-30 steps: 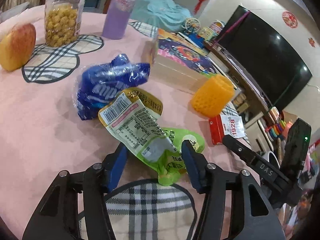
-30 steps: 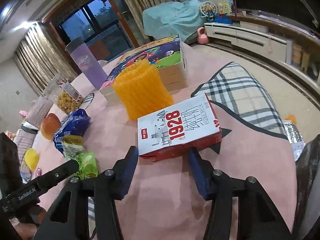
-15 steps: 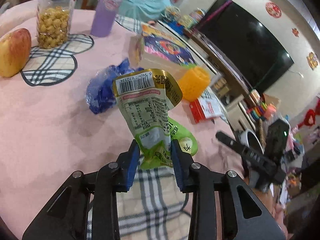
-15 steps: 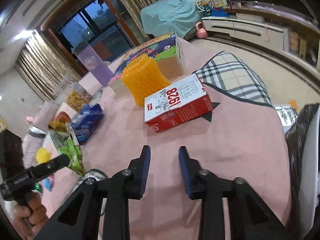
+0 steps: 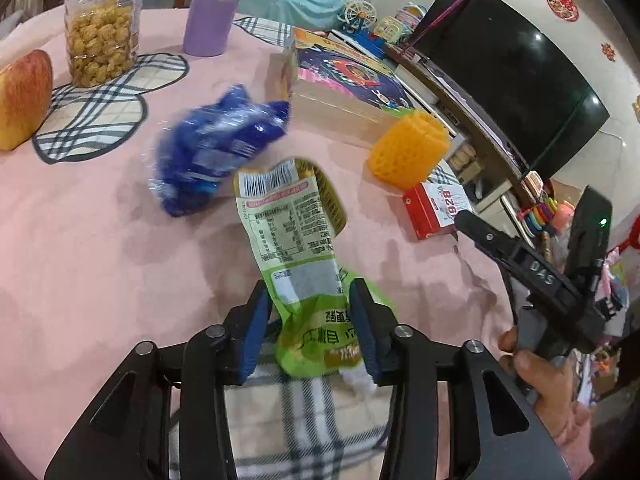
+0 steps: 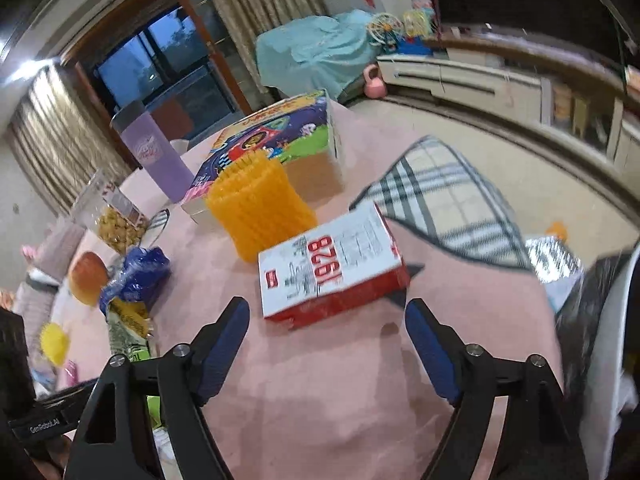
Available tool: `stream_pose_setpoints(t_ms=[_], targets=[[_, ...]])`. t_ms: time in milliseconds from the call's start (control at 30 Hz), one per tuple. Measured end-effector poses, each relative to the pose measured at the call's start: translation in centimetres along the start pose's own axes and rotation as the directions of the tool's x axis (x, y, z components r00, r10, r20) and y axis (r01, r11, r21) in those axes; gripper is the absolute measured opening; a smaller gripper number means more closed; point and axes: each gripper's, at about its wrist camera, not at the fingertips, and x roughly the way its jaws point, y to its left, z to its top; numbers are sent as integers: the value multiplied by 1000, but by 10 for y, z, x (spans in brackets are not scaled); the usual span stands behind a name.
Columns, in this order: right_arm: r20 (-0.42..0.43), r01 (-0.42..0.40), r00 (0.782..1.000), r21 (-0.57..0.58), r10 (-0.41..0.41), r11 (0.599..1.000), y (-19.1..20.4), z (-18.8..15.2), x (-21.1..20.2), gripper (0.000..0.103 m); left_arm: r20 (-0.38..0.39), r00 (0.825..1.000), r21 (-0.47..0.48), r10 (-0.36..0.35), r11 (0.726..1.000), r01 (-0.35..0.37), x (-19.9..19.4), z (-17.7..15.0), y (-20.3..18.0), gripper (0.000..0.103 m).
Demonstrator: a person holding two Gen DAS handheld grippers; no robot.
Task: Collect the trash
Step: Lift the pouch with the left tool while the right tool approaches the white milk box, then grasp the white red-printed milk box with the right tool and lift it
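A green snack wrapper (image 5: 288, 232) lies on the pink tablecloth (image 5: 80, 260), its lower end between the pads of my left gripper (image 5: 309, 292). Those jaws are opening and no longer squeeze it. A crumpled blue wrapper (image 5: 216, 148) sits just beyond, and an orange foam net (image 5: 408, 148) farther right. My right gripper (image 6: 326, 306) is spreading wide with nothing between its fingers. A red and white carton (image 6: 328, 268) lies just ahead of its tips. Both wrappers, green (image 6: 130, 332) and blue (image 6: 136, 276), show at the left of the right wrist view.
An apple (image 5: 22, 100), a jar of snacks (image 5: 100, 28), a purple cup (image 5: 212, 4) and a flat puzzle box (image 5: 344, 84) stand farther back. A dark bag (image 6: 588, 320) hangs past the table's right edge. A hand (image 5: 552, 392) holds the right gripper.
The left jaws closed on the green wrapper and lifted it, then widened as it sank back toward the table. The right jaws narrowed, then spread wide; the carton has turned.
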Motion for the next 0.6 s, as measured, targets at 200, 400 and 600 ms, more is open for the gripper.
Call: stream_pose_setpoints(t_ms=[200, 400, 600], targets=[[-18, -77, 997, 7, 77, 997, -15, 12, 12, 93, 29, 999, 17, 30, 999, -31, 12, -9, -14, 61], [-77, -155, 985, -15, 153, 988, -7, -2, 10, 56, 29, 999, 43, -23, 999, 22, 5, -12, -9, 47], [-49, -156, 987, -79, 152, 985, 5, -13, -13, 58, 13, 999, 48, -40, 998, 39, 4, -10, -5, 47]])
